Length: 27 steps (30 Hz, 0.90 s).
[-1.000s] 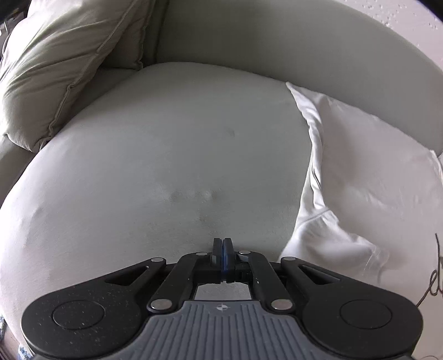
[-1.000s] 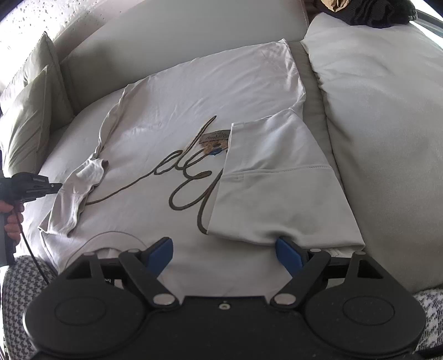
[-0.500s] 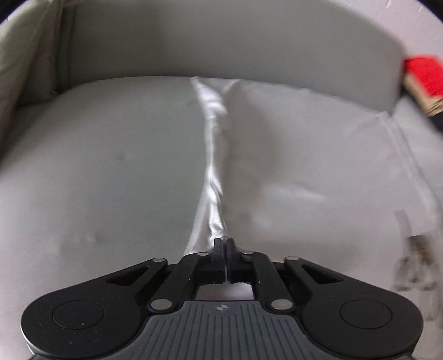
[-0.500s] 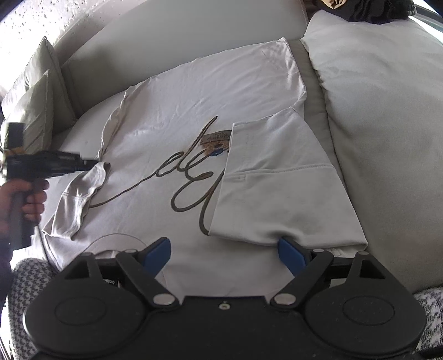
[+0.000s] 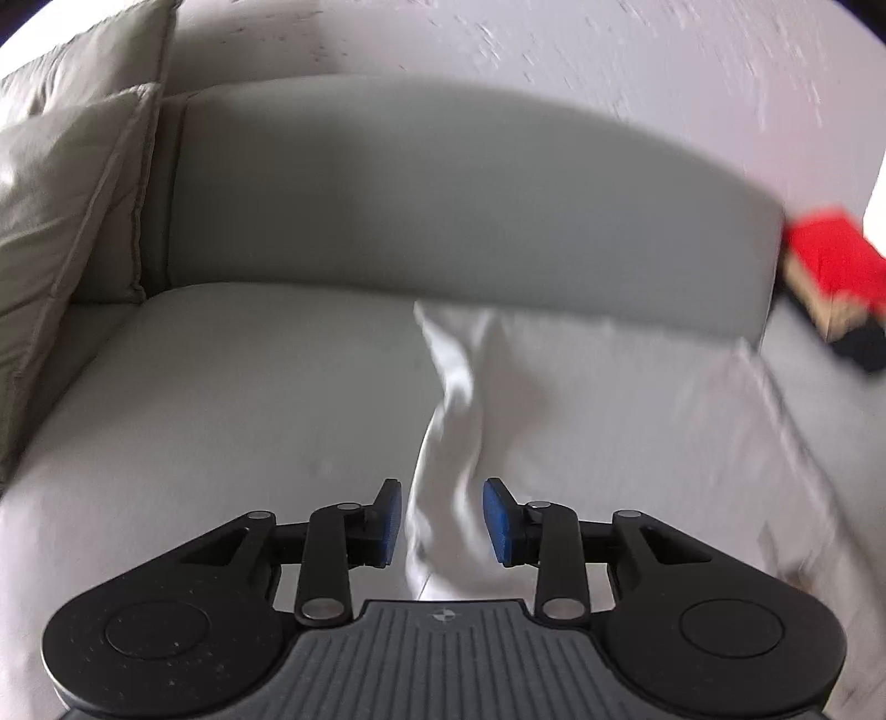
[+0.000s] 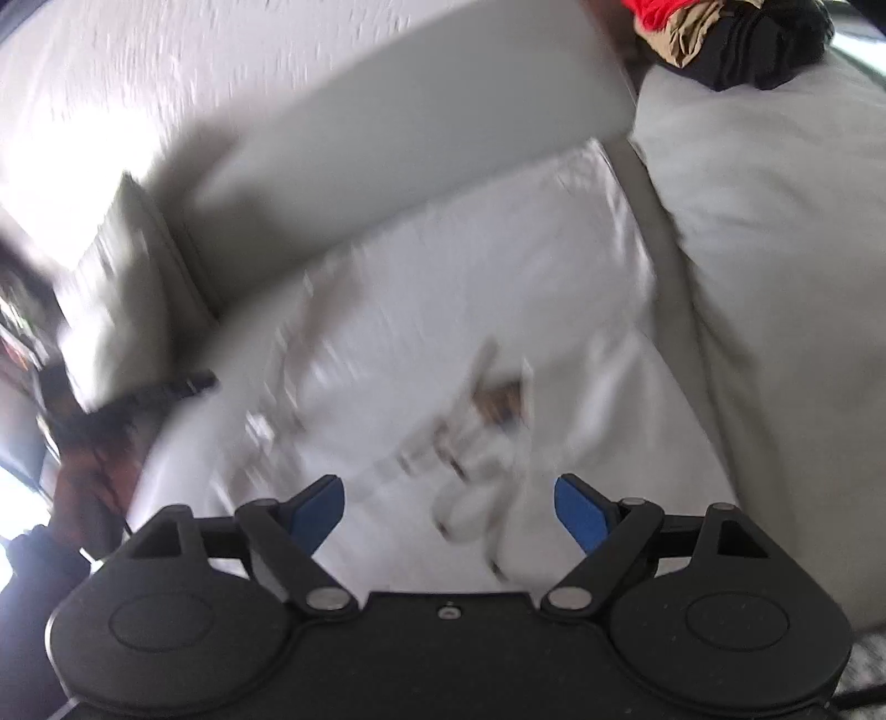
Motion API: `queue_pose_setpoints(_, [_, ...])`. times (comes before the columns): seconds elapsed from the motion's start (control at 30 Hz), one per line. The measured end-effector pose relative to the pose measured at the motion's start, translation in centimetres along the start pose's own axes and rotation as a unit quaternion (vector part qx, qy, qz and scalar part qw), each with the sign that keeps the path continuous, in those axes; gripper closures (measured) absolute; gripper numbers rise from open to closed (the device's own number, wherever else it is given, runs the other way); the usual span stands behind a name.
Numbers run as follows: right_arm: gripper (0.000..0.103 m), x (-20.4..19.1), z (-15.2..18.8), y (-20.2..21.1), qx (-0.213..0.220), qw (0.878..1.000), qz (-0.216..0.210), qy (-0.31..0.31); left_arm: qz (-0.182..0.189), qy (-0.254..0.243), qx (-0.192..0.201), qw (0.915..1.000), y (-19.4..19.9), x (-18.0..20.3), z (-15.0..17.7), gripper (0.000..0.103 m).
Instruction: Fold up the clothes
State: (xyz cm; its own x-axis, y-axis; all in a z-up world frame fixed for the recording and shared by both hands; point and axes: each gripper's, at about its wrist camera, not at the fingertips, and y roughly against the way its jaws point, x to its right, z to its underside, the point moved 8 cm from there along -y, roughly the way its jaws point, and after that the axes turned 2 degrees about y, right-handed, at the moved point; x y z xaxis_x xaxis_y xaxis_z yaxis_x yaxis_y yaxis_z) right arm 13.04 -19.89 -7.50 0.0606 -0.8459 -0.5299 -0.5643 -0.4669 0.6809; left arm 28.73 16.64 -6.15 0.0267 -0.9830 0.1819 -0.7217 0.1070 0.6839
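White cotton shirt (image 6: 498, 310) lies spread on the sofa seat (image 5: 221, 399), reaching up toward the backrest (image 5: 443, 183). Entry for this moment:

Progress, as I judge it: early to middle. In the right wrist view one side of the shirt looks laid over the chest near the dark print, but blur keeps me from being sure. In the left wrist view the other side is a raised ridge of cloth (image 5: 454, 443), bunched and not laid flat. No compact folded shape yet. Left to do, by my reading: lay that side over, smooth it, then fold the length.

Left gripper (image 5: 443, 523): jaws opening, with the ridge of cloth passing between the blue pads (image 5: 390, 520); pads are apart from the fabric, so I read no grip.

Right gripper (image 6: 449, 512): jaws spread wide above the shirt's near part, nothing clamped.

Person's hand (image 6: 83, 487) on the left tool shows at the left edge of the right wrist view.

Writing: dark looping script across the chest (image 6: 470, 437), smeared by motion, unreadable. Small brown tag (image 6: 495, 396) near it, no legible text. No brand made out.

Red and dark pile of clothes (image 6: 720, 39) sits beyond the cushion (image 6: 775, 277), untouched.
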Motion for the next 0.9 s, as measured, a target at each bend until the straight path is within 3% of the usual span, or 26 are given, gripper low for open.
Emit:
queue_pose_setpoints(0.07, [0.027,-0.3,-1.9,-1.0,0.005,0.999,-0.025,-0.018,0.016,0.031,0.004,0.9994,-1.0,0.1,-2.3,0.068])
queue_pose_setpoints(0.13, [0.048,-0.4,-2.8,-3.2,-0.01,1.0,-0.004,0.002,0.015,0.048,-0.001,0.9987,-2.9,0.1,-4.3,0.066])
queue_pose_setpoints(0.2, [0.058,-0.6,-2.7,-6.1,-0.036,0.998,0.026,0.041,-0.003,0.05,-0.015,0.9986,-5.9,-0.1,-5.8,0.066])
queue_pose_setpoints(0.27, [0.058,-0.9,-1.9,-9.1,-0.067,0.994,0.039,0.071,-0.009,0.065,-0.029,0.9974,-8.3,-0.4,-6.7,0.066])
queue_pose_setpoints(0.4, [0.054,0.0,-1.0,-12.7,-0.081,0.993,0.032,0.081,-0.019,0.112,-0.044,0.9925,-14.1,-1.9,-7.7,0.069])
queue_pose_setpoints(0.43, [0.049,0.2,-1.2,-12.7,-0.074,0.995,0.01,0.071,-0.024,0.123,-0.047,0.991,-15.5,-2.3,-7.9,0.07])
queue_pose_setpoints(0.6, [0.048,1.6,-1.9,-12.8,-0.052,0.997,-0.063,0.015,0.015,0.157,-0.053,0.986,-20.3,-2.7,-8.5,0.072])
queue_pose_setpoints(0.67, [0.048,1.7,-1.9,-12.7,-0.048,0.996,-0.075,0.011,0.028,0.144,-0.052,0.9878,-21.1,-2.1,-8.8,0.083])
queue_pose_setpoints(0.7, [0.048,1.8,-2.0,-12.6,-0.047,0.996,-0.077,0.009,0.022,0.133,-0.055,0.9894,-21.4,-2.0,-8.9,0.101])
queue_pose_setpoints(0.8, [0.048,1.8,-2.1,-12.7,-0.048,0.996,-0.078,0.002,-0.019,0.048,-0.027,0.9983,-21.4,-1.0,-9.8,0.103])
queue_pose_setpoints(0.9, [0.049,1.8,-2.3,-12.8,-0.049,0.996,-0.075,0.0,-0.063,-0.035,-0.015,0.9973,-22.0,0.1,-10.3,0.102])
